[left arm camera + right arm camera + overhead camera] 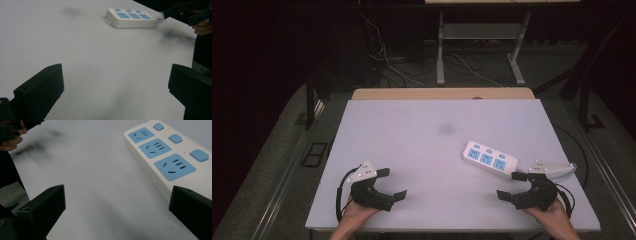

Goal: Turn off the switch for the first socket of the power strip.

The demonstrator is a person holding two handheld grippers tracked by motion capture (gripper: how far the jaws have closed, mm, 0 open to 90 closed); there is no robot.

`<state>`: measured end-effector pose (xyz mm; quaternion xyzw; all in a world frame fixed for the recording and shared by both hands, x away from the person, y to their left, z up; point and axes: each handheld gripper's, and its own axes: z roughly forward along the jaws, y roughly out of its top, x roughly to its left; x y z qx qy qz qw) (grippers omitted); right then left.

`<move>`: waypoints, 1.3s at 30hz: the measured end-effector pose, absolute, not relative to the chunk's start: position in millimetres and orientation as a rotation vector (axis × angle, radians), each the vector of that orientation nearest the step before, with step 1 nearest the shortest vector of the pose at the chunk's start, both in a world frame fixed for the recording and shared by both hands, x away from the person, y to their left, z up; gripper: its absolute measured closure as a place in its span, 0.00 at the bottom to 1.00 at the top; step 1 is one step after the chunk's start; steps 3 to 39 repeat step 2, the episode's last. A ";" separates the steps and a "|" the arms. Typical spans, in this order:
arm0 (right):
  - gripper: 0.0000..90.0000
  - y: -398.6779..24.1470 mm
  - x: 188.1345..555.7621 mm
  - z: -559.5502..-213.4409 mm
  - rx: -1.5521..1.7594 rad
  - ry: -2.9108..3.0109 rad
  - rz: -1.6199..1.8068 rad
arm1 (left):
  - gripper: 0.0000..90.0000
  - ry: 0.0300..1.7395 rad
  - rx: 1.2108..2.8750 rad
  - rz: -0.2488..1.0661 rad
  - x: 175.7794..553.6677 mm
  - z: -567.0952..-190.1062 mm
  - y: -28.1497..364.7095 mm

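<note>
— Both hands sit right at the near edge of the white table [412, 125], each with a gripper. See the left gripper [391, 185]? Its jaws are spread wide, with bare tabletop between them and nothing in the grasp.

— And the right gripper [511, 186]?

— Spread wide too, gripping nothing. One of its jaws sits just beside the near end of the power strip [490, 159]; I can't tell whether it touches. In the right gripper view the power strip [165, 157] lies close ahead, by the jaw on that view's right, not between the two.

— Where's the strip on the table?

— Right half, lying flat and turned at an angle. White body, three blue socket faces, three blue buttons along its far side. From the left gripper view the strip [131, 18] lies well away across the open surface, with the other hand [203, 26] beyond it.

— Anything else?

— A faint dark smudge [446, 129] near the middle of the tabletop.
</note>
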<state>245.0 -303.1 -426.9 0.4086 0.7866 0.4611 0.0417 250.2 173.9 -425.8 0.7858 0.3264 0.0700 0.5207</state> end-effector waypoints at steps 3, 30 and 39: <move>0.01 -302.5 244.6 -427.8 1.246 2.409 1.408 | 0.00 0.783 1.882 0.168 250.5 -426.0 173.7; 0.01 -302.5 244.6 -427.8 1.246 2.409 1.408 | 0.00 0.783 1.882 0.168 250.5 -426.0 173.7; 0.01 -302.5 244.6 -427.8 1.246 2.409 1.408 | 0.00 0.783 1.882 0.168 250.5 -426.0 173.7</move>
